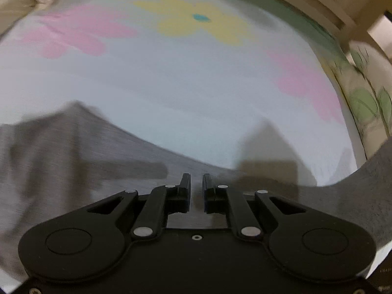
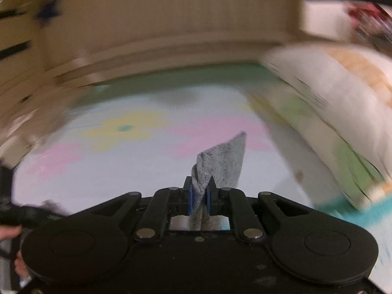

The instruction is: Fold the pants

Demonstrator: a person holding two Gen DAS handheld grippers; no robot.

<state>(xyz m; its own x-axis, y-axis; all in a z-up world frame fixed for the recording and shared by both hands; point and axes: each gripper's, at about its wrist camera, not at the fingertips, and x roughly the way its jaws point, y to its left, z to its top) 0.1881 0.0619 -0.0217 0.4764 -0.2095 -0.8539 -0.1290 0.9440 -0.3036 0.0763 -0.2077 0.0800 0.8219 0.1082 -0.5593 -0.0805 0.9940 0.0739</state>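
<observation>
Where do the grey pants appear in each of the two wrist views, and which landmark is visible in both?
Left wrist view: the grey pants spread across the lower left and run under the left hand-held gripper, whose jaws stand slightly apart.
Right wrist view: a corner of the pants stands at centre, pinched in the right hand-held gripper.
Shared landmark: the yellow flower with a teal centre on the sheet.

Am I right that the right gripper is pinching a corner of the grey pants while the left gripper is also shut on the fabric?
Not quite. The left gripper is open above the grey pants, as the left wrist view shows. The right gripper does pinch a corner.
</observation>
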